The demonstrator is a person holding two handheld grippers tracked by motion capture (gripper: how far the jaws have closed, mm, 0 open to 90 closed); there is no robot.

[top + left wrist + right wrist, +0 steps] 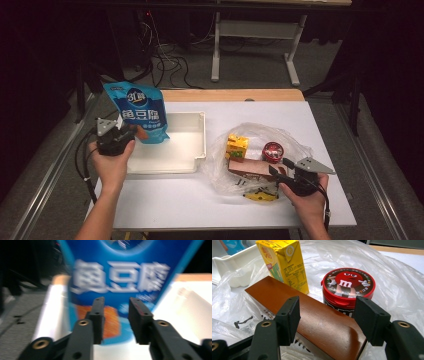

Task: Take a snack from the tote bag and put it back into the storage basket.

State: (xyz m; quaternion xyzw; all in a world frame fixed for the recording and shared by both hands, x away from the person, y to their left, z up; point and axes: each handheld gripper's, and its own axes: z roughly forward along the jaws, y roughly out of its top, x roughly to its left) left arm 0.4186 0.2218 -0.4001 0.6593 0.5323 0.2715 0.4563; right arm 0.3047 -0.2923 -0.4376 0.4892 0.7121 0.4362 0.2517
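Two hand-held grippers are working over the white desk (200, 200), and I am going from left to right. With my left hand-held gripper (131, 131) I am holding the blue pouch (136, 112) upright by its lower part, just above the left edge of the white tray (192, 120); in the left gripper view its jaws are standing narrow against the pouch's (120, 272) lower front, one on each side of the orange patch. The tray is lying on the left half of the desk. To its right a crumpled clear plastic bag (295, 145) is spreading out, and on it a yellow drink carton (236, 146) is standing beside a red-lidded candy tub (272, 151), with a brown box (247, 169) lying in front of both. I am keeping my right hand-held gripper (281, 169) at the near end of the brown box (312, 322), jaws set wide on either side of it and not pressing on it. A yellow packet (261, 196) is lying just below that gripper.
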